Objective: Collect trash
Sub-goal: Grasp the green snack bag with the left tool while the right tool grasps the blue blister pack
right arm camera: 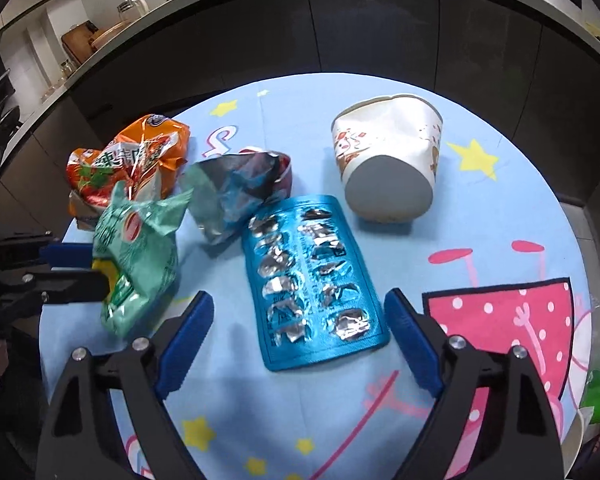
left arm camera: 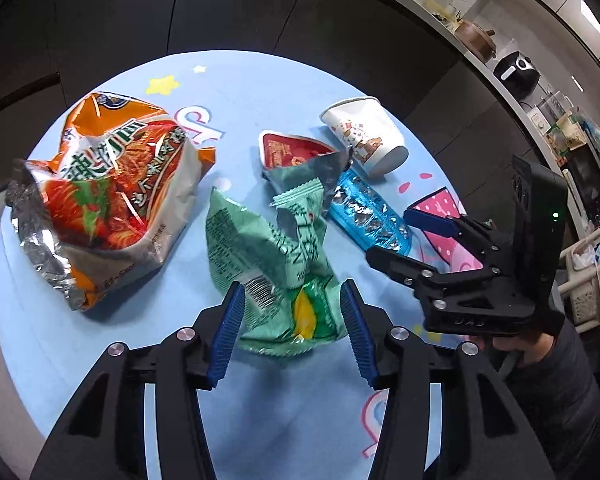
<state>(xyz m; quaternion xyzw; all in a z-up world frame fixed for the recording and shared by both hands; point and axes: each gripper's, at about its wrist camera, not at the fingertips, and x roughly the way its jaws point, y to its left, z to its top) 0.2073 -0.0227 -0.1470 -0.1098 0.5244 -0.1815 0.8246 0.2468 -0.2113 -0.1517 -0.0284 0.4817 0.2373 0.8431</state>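
Green wrapper [left arm camera: 284,268] between spread left fingers [left arm camera: 230,336]; right fingers [right arm camera: 186,346] wide apart around blister pack [right arm camera: 314,280].

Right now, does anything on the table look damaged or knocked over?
Yes. The paper cup lies tipped on its side, base toward the right camera, with its rim dented. The blue blister pack has every foil pocket burst open. The wrappers are torn and crumpled, as trash would be. Nothing looks spilled.
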